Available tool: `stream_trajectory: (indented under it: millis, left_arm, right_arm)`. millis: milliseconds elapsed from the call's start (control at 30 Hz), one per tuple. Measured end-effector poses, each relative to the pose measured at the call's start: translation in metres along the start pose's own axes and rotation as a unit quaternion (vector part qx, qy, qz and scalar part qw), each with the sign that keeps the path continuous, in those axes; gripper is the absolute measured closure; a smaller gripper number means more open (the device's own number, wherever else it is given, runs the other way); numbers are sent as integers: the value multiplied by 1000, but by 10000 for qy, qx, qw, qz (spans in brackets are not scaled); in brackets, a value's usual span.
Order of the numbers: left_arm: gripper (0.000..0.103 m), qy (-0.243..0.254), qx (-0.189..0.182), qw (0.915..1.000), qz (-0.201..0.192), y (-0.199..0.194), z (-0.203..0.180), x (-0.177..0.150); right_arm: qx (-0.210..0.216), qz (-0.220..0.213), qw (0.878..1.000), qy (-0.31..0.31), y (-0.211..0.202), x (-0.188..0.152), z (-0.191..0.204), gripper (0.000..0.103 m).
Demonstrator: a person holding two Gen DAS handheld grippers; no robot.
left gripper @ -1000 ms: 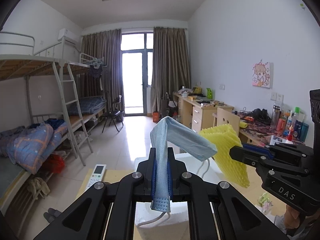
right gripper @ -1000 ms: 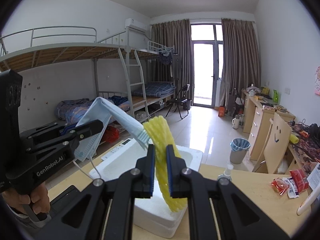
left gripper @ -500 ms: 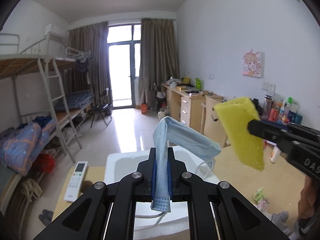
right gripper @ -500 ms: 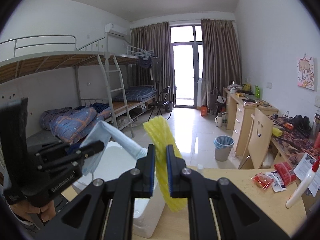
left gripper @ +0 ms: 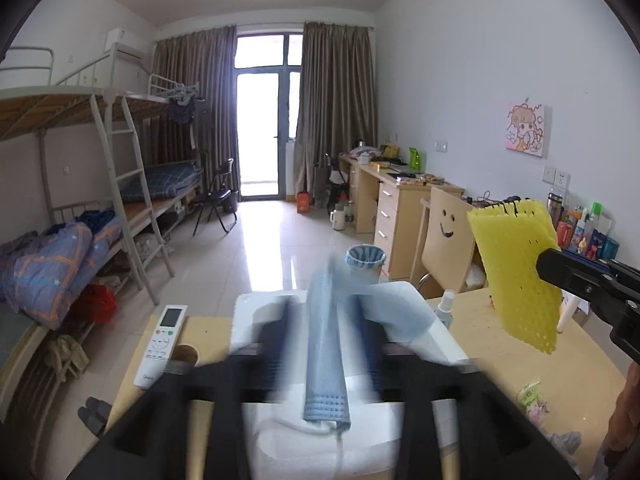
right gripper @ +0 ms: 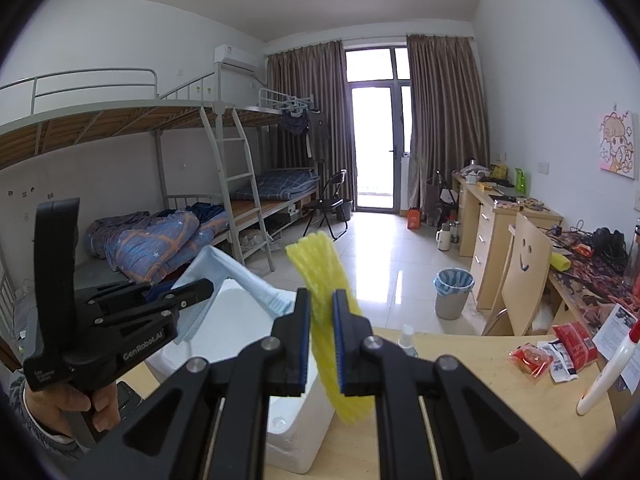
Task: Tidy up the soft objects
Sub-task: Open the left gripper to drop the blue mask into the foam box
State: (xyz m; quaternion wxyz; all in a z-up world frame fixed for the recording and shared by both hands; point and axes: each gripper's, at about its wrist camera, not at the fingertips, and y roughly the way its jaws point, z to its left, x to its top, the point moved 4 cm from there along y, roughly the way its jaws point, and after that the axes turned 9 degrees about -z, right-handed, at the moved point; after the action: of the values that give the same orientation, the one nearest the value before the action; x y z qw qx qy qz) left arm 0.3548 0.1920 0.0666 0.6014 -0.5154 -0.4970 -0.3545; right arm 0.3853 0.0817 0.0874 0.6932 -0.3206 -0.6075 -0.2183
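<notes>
The right claw (right gripper: 320, 340) is pinching a yellow foam net (right gripper: 328, 320) between its blue pads (right gripper: 304, 336); the net stands up above the fingers and hangs down past them, its lower end covering part of the white foam box (right gripper: 296, 440) on the bench (right gripper: 480, 400). From the left wrist view the same net (left gripper: 516, 276) shows as a flat perforated sheet held in the air over the bench (left gripper: 500, 360), with only the tip of the right claw (left gripper: 552, 270) in frame and the rest cut off at the edge.

The left claw (left gripper: 324, 356) is heavily blurred in its own view, so its fingers smear into dark streaks. A blue face mask (left gripper: 326, 360) lies between them above the white foam box (left gripper: 320, 440), but the blur hides whether the fingers press on it. In the right wrist view the left claw (right gripper: 200, 290) is seen from the side, with the mask (right gripper: 236, 276) draped past its tip; the gap between the fingers cannot be made out there either. The hand (right gripper: 68, 404) gripping its handle is partly cut off.

A white remote control (left gripper: 162, 344) lies on the bench beside the box, and red snack packets (right gripper: 556, 348) lie near the far right edge.
</notes>
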Motion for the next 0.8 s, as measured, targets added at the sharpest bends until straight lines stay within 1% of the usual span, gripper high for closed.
stream_trajectory:
  millis: [33,100,133,200,467,567,667,800]
  left_arm:
    - [11,-15,12,10000,-26,-1,1,1]
    - [7,-81,78,9997,-215,-7,3,4]
    - [2,-79,159,9993,-339,-11,3,7]
    - [1,37,183,9992,-367,-15,2,9]
    - [1,1,394,9976,-570,-26,10,16]
    - [1,43,445,9974,-561,-28,13,15]
    - [1,28,555,9971,-516,-29,18,15]
    - [1,-15,737,9955,-591,-38,32,14]
  right_arm:
    - [1,-2,10000,4,0,0,0,89]
    - [-9,-2,10000,-3,0,0,0,89]
    - [-12,0,10000,2,0,-1,0,89]
    - [-5,15,10000,6,2,0,-1,89]
    - [89,39,10000,-15,4,-3,0,89]
    - [136,33,9999,-32,5,-4,0,89]
    - [245,37,9997,-31,7,-5,1,89]
    - [406,88,9991,-36,12,-5,7,89]
